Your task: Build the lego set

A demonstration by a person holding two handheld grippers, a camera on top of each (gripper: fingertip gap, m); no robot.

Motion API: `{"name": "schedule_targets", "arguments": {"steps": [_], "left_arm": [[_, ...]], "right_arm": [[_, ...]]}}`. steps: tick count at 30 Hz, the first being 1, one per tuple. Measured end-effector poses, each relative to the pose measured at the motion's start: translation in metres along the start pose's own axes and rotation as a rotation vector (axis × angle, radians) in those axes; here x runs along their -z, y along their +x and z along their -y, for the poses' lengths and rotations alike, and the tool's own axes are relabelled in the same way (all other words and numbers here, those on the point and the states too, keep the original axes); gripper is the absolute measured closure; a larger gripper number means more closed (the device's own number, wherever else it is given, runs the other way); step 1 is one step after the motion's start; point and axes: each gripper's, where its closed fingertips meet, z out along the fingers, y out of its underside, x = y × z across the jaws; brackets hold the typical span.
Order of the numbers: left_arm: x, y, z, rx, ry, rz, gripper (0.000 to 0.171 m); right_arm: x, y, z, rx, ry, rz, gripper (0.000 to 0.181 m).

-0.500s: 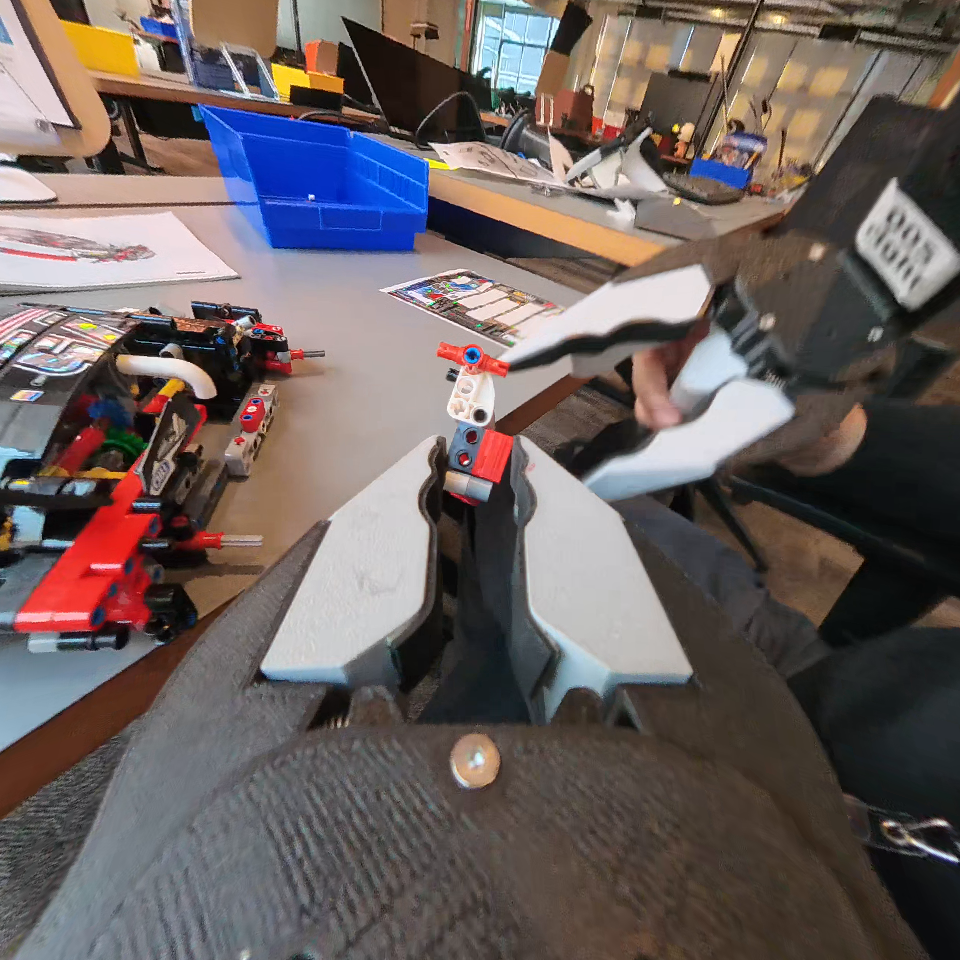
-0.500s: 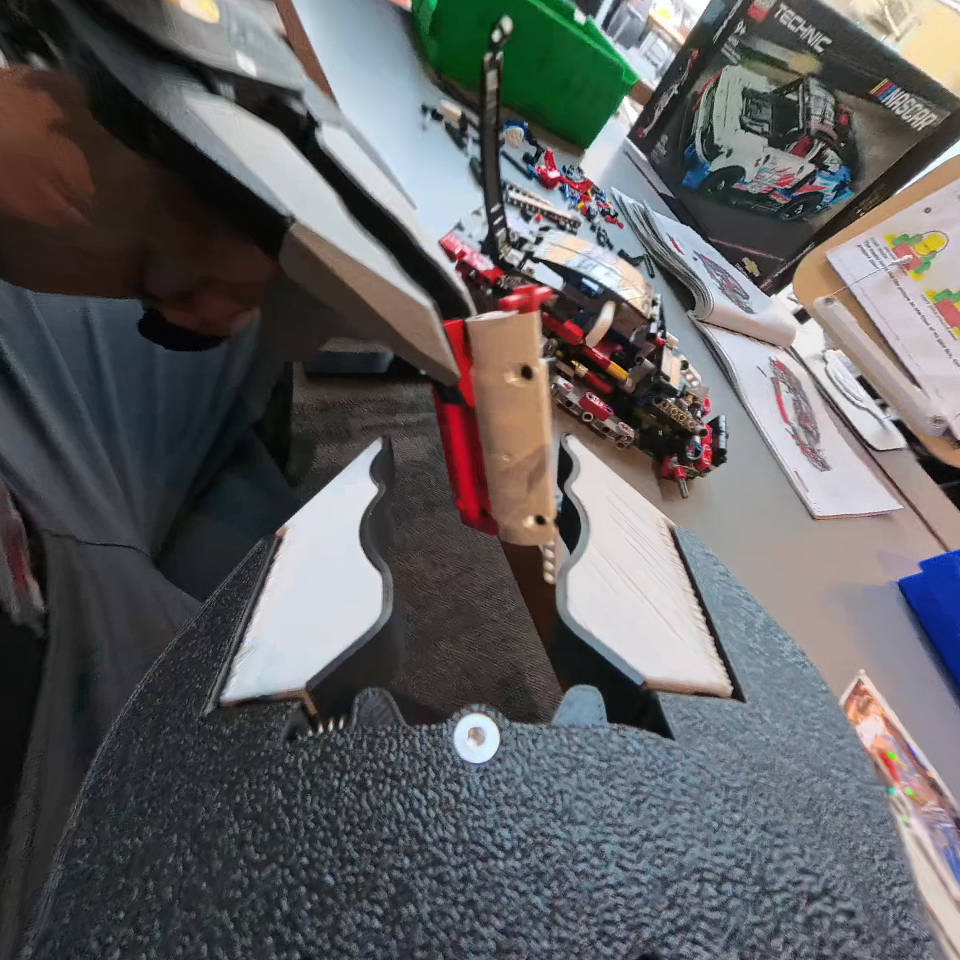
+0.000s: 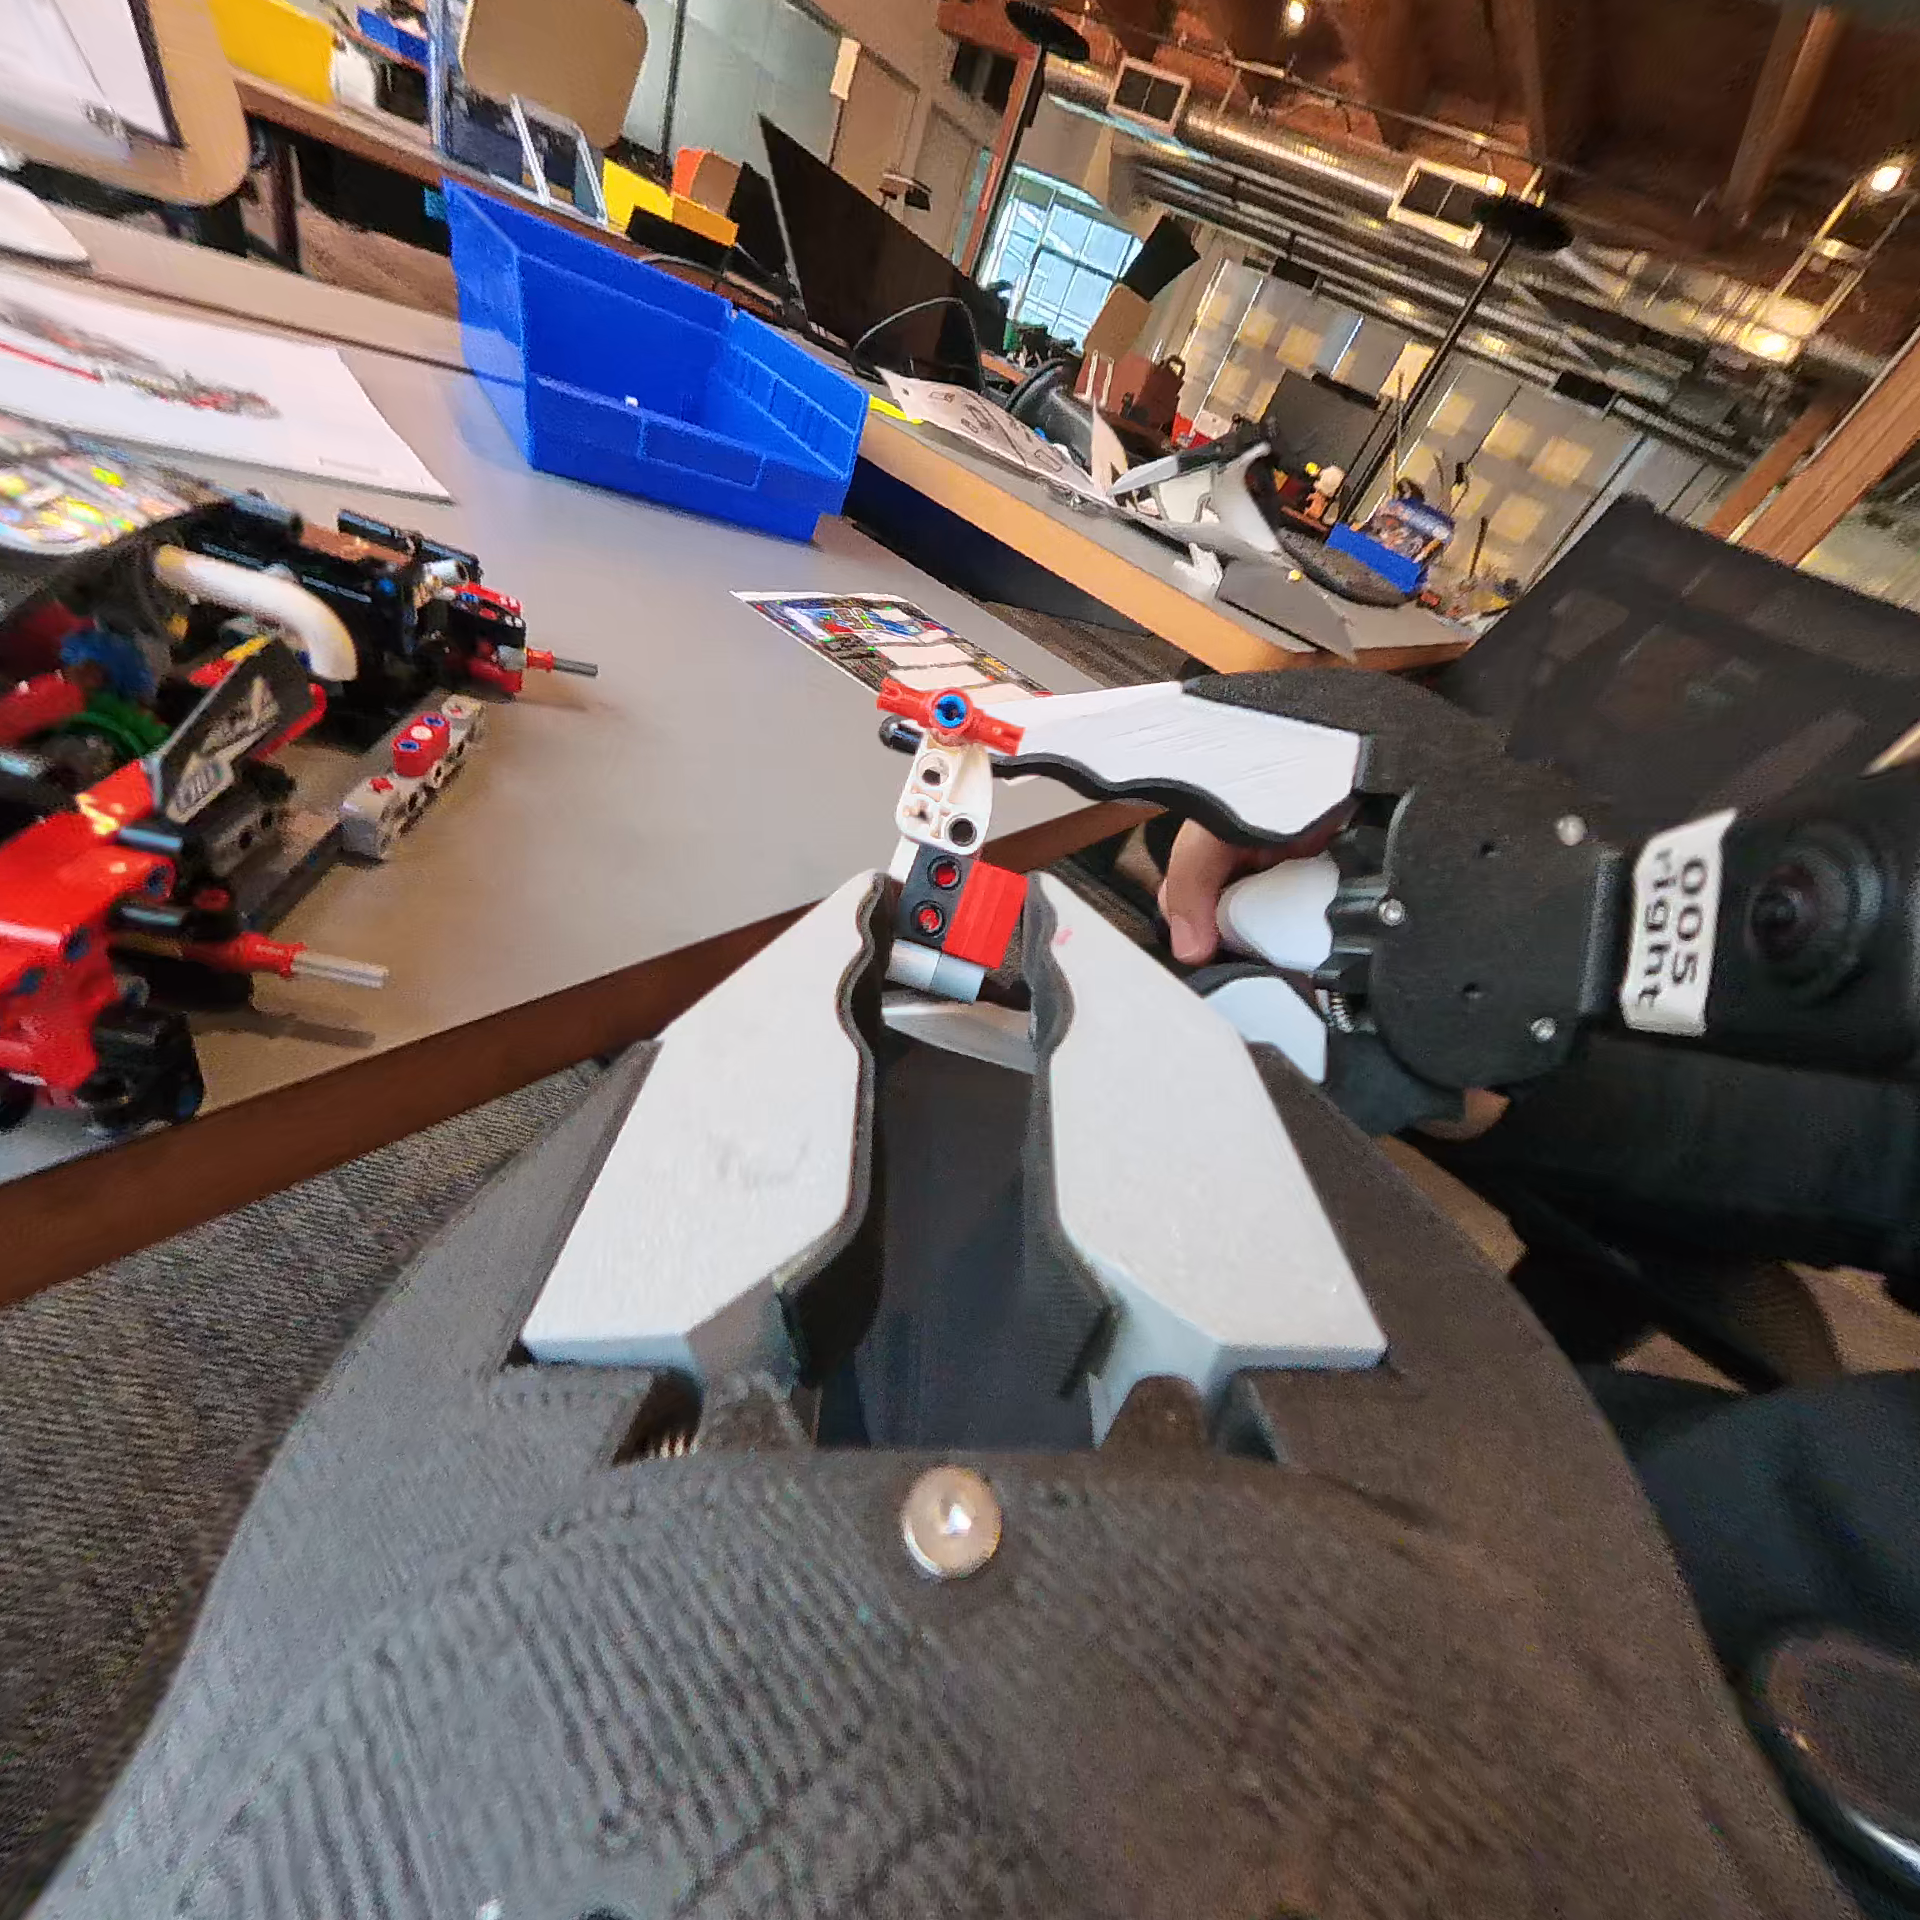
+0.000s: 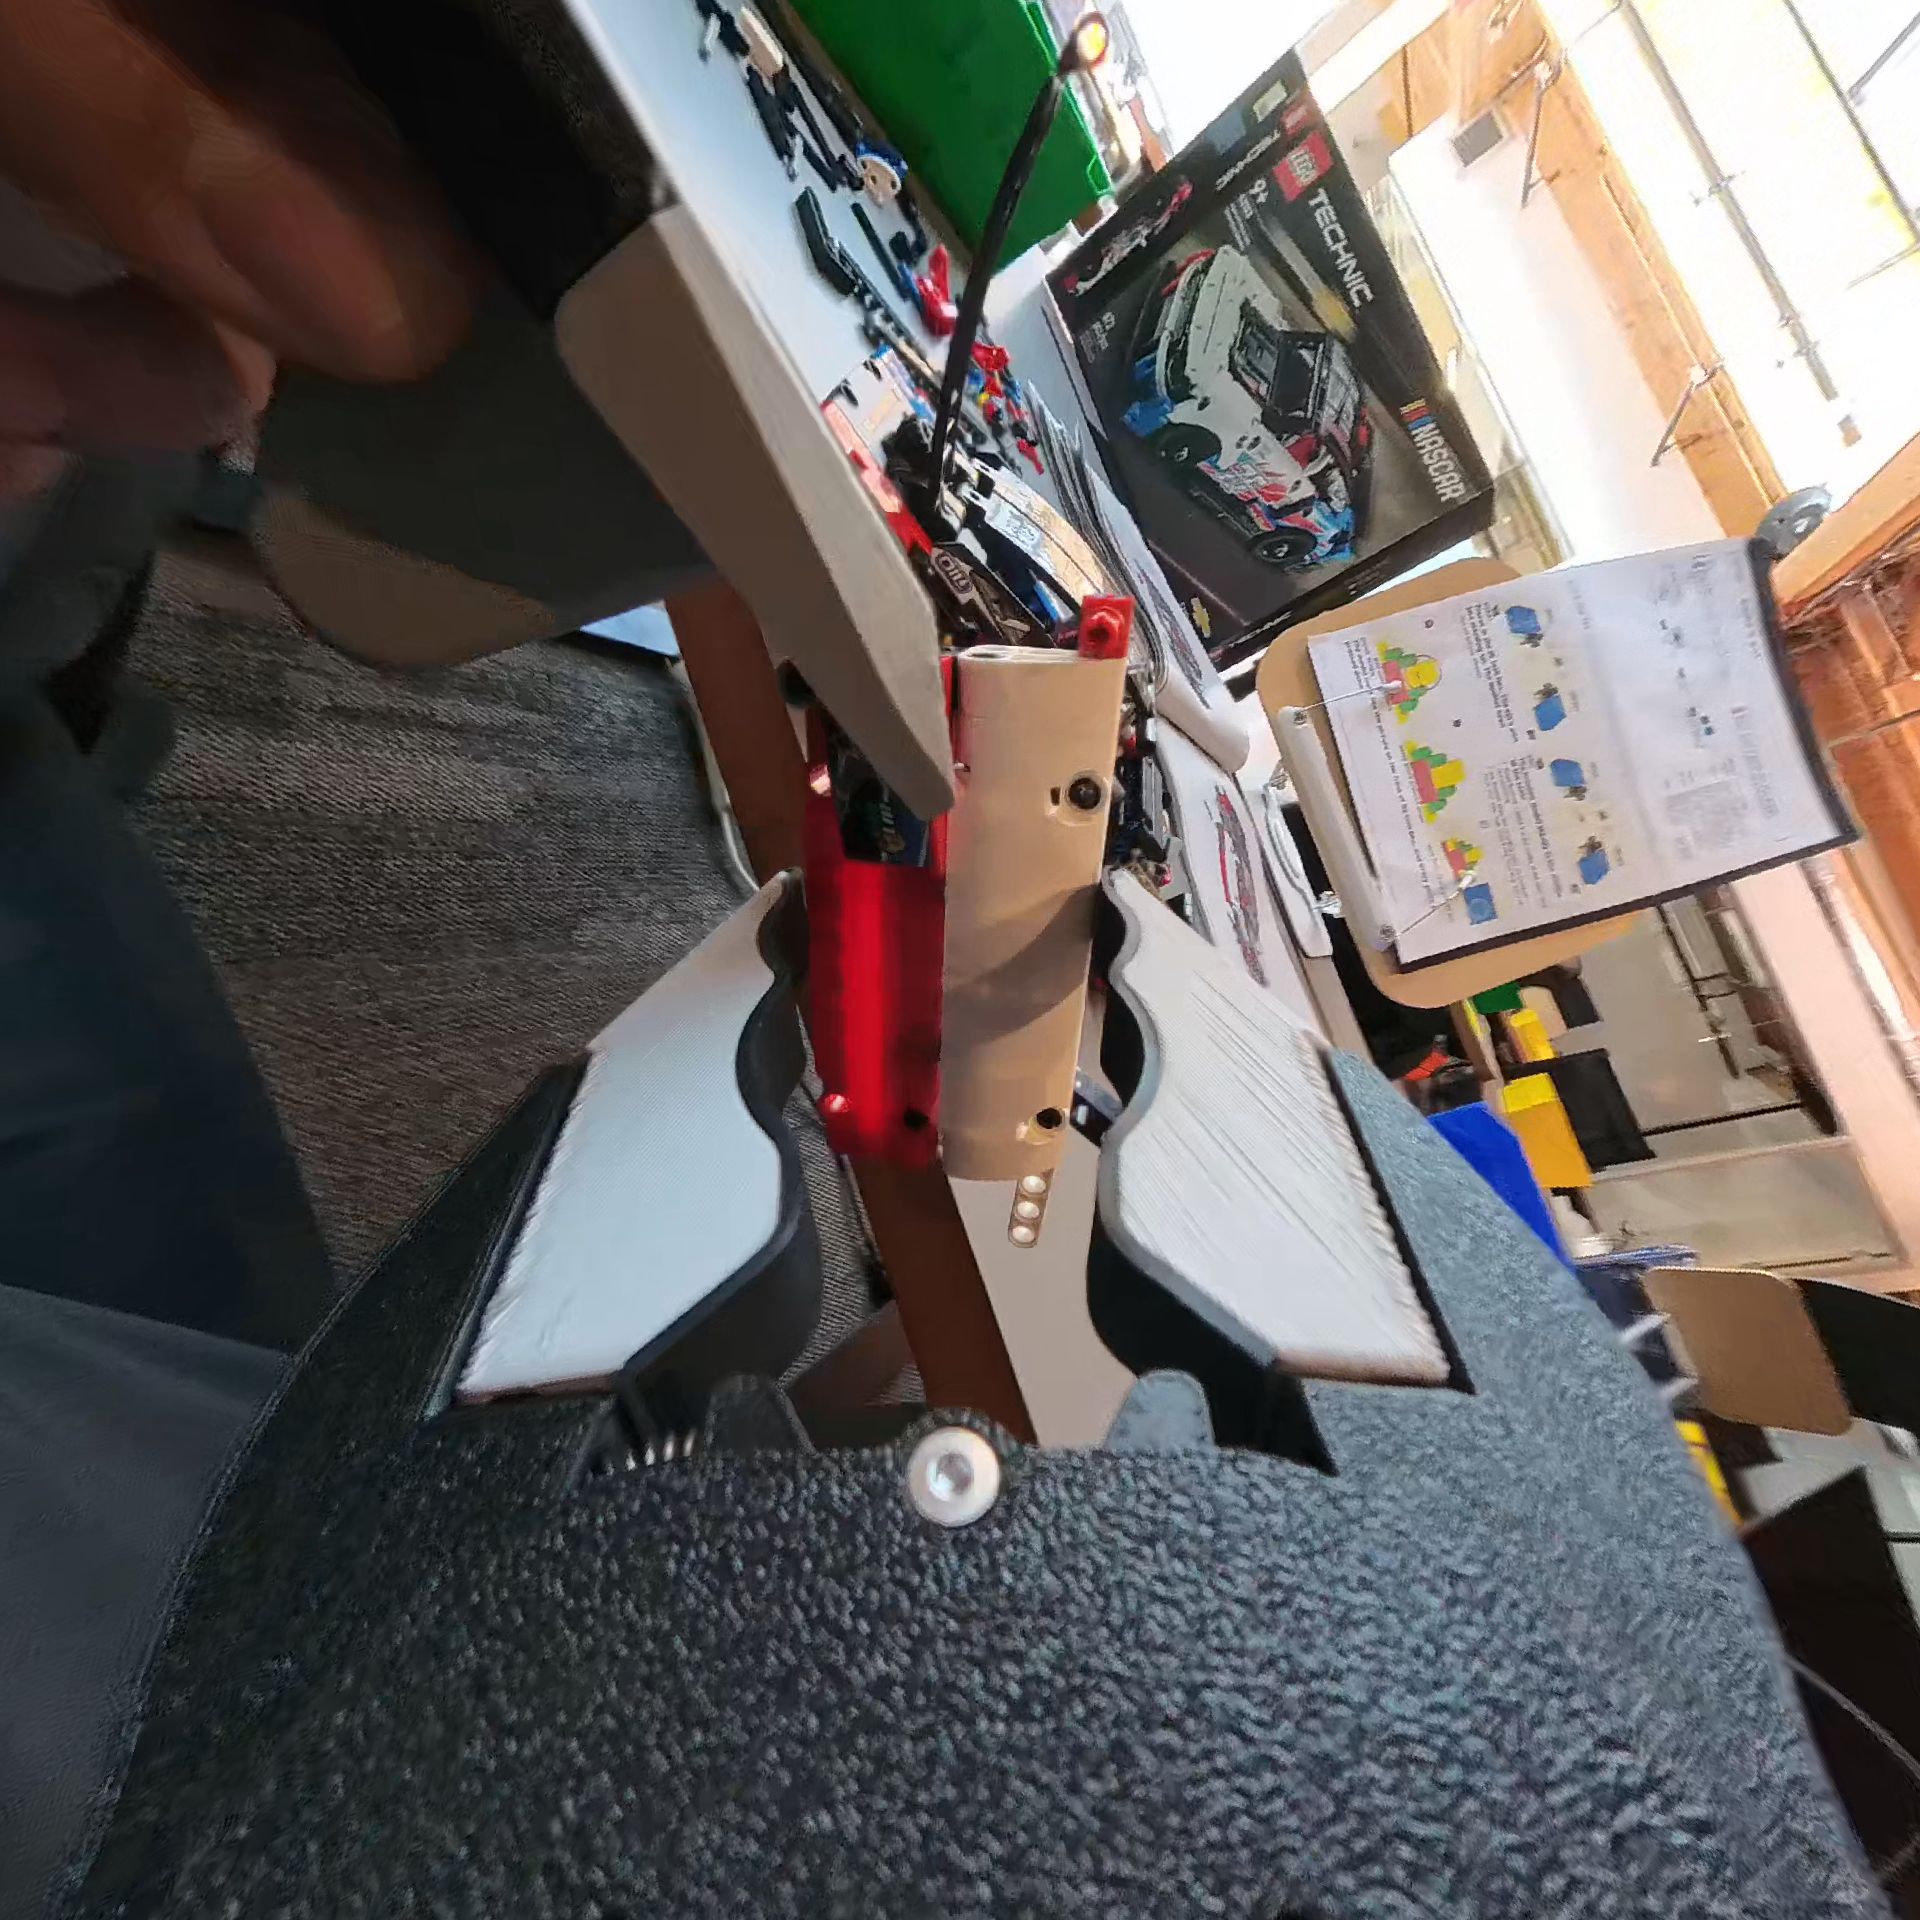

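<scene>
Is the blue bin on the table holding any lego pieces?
No. The left wrist view shows the blue bin with a bare inside.

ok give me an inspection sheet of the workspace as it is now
surface: grey table, wood edge.
job's things: small red-white subassembly held off the table edge; part-built car on the table.
clutter: blue bin, sticker sheet, booklet, set box, green bin.
grippers: left gripper shut on the subassembly; right gripper open, one finger at its top.
cables: black cable above the car.
surroundings: other benches, carpet.
</scene>
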Motion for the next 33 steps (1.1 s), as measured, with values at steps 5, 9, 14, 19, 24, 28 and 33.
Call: {"name": "schedule_targets", "arguments": {"steps": [5, 9, 14, 19, 24, 28, 33], "left_arm": [[0.004, -0.001, -0.002, 0.057, 0.006, -0.001, 0.149], [0.006, -0.003, -0.004, 0.069, 0.000, 0.013, 0.149], [0.005, -0.007, -0.008, 0.122, -0.053, -0.030, 0.148], [0.011, -0.012, -0.005, 0.094, -0.094, -0.036, 0.129], [0.050, -0.020, -0.013, 0.025, -0.222, -0.046, 0.112], [0.091, -0.032, -0.017, -0.001, -0.276, -0.024, 0.107], [0.123, -0.046, -0.030, 0.045, -0.323, -0.046, 0.109]], "right_arm": [[-0.004, -0.001, 0.002, 0.126, 0.002, -0.049, 0.127], [-0.007, -0.002, 0.003, 0.173, 0.014, -0.041, 0.127], [-0.009, -0.003, 0.000, 0.193, 0.018, -0.023, 0.127], [-0.009, 0.008, -0.008, 0.209, 0.008, -0.056, 0.128], [-0.006, 0.027, -0.022, 0.222, -0.022, -0.108, 0.127], [-0.011, 0.037, -0.031, 0.256, -0.028, -0.117, 0.127], [-0.022, 0.037, -0.035, 0.326, -0.008, -0.105, 0.127]]}}
